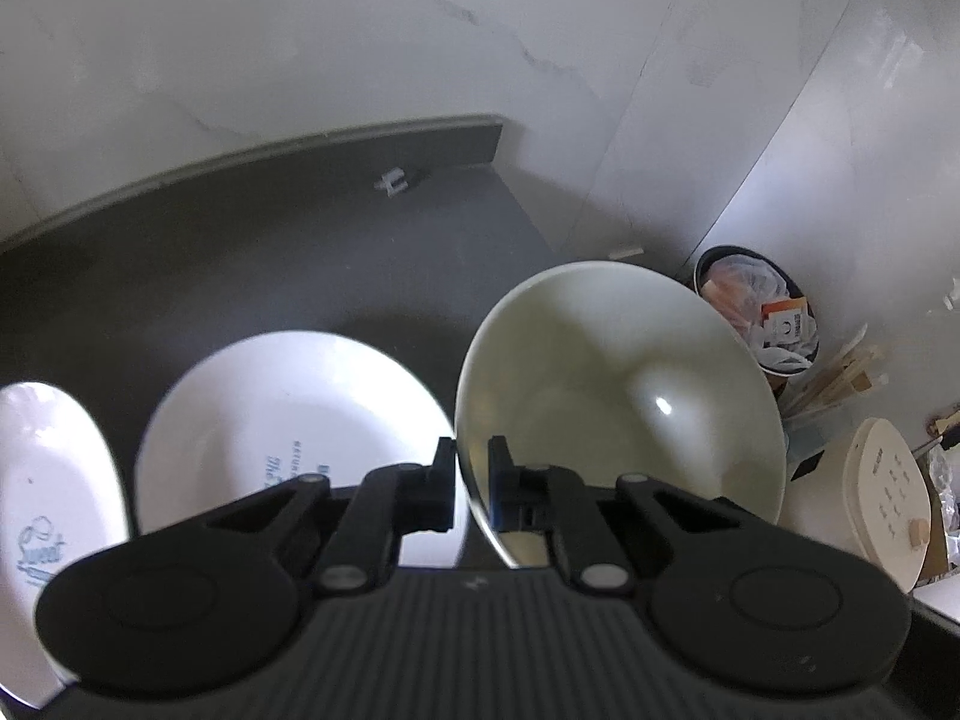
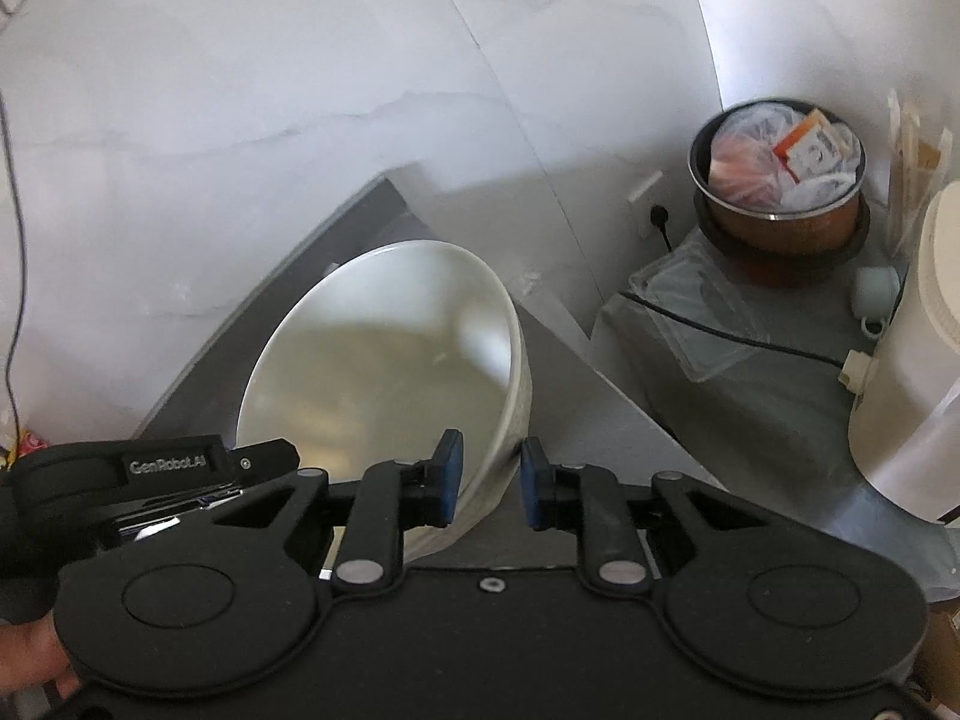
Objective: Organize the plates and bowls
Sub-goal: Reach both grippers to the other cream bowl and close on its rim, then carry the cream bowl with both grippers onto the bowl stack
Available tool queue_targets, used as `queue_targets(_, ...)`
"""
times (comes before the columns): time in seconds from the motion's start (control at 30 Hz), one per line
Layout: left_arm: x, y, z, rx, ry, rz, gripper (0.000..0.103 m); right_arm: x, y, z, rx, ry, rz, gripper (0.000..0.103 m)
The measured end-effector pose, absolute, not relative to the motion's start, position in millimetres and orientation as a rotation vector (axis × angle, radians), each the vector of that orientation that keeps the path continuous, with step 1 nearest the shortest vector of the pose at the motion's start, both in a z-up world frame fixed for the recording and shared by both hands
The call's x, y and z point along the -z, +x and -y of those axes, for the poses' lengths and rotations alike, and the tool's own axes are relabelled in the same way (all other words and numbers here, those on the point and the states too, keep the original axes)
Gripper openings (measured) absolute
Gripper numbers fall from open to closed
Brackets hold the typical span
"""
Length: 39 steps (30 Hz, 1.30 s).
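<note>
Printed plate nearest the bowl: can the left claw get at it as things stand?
Probably not yet. The left claw is shut on the rim of the bowl. The plate lies uncovered just beside it, so the way looks free once the bowl is set down.

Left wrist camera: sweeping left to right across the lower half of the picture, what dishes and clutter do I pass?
White plate with blue script lettering → round white plate with blue print → pale green glazed bowl gripped at its rim by the left gripper → dark bin stuffed with plastic bags → cream appliance lid.
</note>
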State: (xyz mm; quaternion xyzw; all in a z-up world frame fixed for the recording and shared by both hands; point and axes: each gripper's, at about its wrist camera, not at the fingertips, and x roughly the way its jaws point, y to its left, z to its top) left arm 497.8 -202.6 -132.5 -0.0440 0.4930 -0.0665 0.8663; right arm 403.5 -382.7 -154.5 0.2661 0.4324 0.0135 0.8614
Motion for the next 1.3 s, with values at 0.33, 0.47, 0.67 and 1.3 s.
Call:
queue_targets(0.33,98.3,469.5,176.2,0.178,-0.120,-0.988,0.008,116.3,377.1,359.0,-0.006,0.537,-0.837,0.020)
queue_targets(0.47,84.9,455.9,162.5,0.191,-0.131,-0.968,0.008,101.5,365.2,347.4,-0.003,0.527,-0.811,0.020)
queue_targets(0.67,71.1,436.7,139.6,0.203,-0.153,-0.940,0.008,87.5,344.0,328.5,0.000,0.517,-0.792,0.020)
queue_targets(1.3,65.6,375.6,86.8,0.211,-0.173,-0.931,0.008,71.0,283.9,279.9,-0.012,0.492,-0.832,0.021)
